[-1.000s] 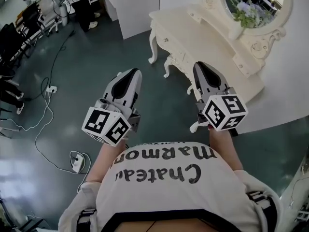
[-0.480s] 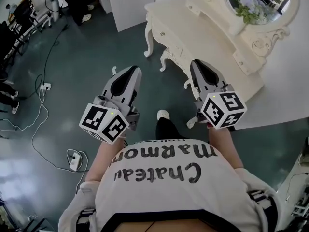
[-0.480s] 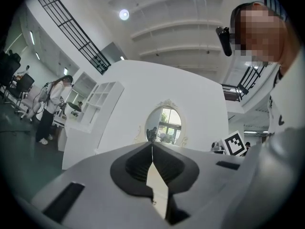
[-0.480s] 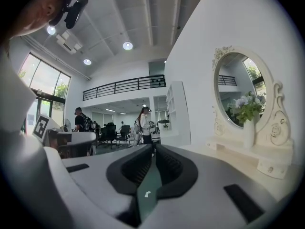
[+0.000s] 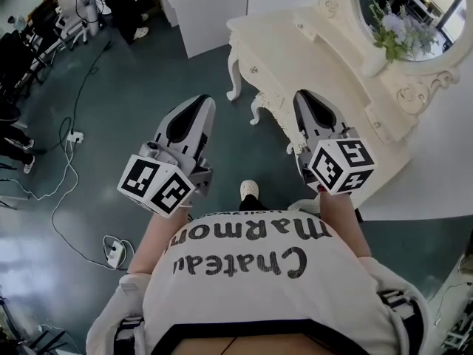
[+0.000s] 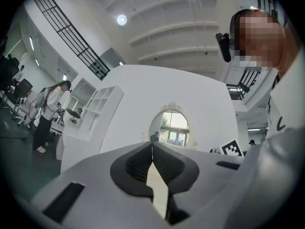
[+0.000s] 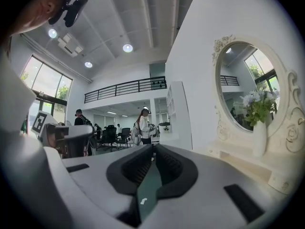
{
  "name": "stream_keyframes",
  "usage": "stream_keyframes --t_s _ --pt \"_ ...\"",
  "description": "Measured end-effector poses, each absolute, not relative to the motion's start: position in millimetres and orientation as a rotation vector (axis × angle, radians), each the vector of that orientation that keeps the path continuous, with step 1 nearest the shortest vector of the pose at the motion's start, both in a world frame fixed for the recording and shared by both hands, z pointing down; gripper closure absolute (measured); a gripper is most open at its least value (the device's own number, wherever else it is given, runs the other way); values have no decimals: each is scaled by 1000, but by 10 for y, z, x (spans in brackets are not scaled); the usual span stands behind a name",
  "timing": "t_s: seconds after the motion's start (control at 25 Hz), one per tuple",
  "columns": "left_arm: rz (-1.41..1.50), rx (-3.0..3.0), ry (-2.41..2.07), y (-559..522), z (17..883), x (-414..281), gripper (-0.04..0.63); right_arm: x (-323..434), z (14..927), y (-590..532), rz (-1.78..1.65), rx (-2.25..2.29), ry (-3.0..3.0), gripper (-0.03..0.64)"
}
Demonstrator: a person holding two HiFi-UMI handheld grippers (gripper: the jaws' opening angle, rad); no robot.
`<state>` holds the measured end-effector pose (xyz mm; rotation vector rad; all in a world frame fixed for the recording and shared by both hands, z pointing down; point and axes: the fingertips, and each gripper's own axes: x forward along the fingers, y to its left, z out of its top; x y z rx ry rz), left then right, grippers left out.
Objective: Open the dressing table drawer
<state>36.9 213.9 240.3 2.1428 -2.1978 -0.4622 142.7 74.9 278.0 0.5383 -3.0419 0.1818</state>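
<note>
**Operator:** Where is the drawer from here?

**Guide:** In the head view the drawer (image 5: 260,78) sits in the front rail of the dressing table (image 5: 295,46), at about 12 o'clock from your chest. Its small round knob (image 5: 253,69) faces the open floor (image 5: 133,109). The drawer looks fully shut, flush with the rail. The table runs off toward 2 o'clock, where the mirror (image 5: 414,9) and a vase of flowers (image 5: 386,43) stand at its back.

**Operator:** And my grippers?

**Guide:** Your right gripper (image 5: 306,100) is the nearer one. Its tip points to 12 o'clock and lies on the 4 o'clock side of the knob, apart from it. Its own view shows the fingers clenched together on nothing, with the mirror at 2 o'clock. Your left gripper (image 5: 201,103) is held parallel, at 9 o'clock of the right one, over bare floor. Its fingers are likewise pressed together and empty. Both are carried level and side by side, which suits an approach: neither is within reach of the knob.

**Operator:** What does the next step need?

**Guide:** In my judgement, part the right fingers before you reach the knob, because closed tips cannot take it. Keep the left gripper clear of the carved leg (image 5: 236,76). Mind the cable (image 5: 66,176) on the floor at 9 o'clock.
</note>
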Motion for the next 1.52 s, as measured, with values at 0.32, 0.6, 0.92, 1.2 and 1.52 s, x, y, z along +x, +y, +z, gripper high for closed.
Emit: stream_keyframes --t_s 0.32,0.6,0.92,1.2,1.52 --pt "-463 2153 -2175 1497 2473 130 572 1287 2941 29 282 624 -3034 572" --pt "-388 2109 -2077 1236 2933 115 572 1340 3439 -172 393 683 -2933 572" --pt "-341 2098 -1979 811 3241 -44 572 1101 3803 -498 438 660 -2857 571" --pt "-375 2064 -2043 333 3071 -500 572 783 3618 -1099 406 670 -2881 571" --pt "-417 2117 -2125 -67 2601 -815 572 376 3080 -1570 325 622 -2989 571"
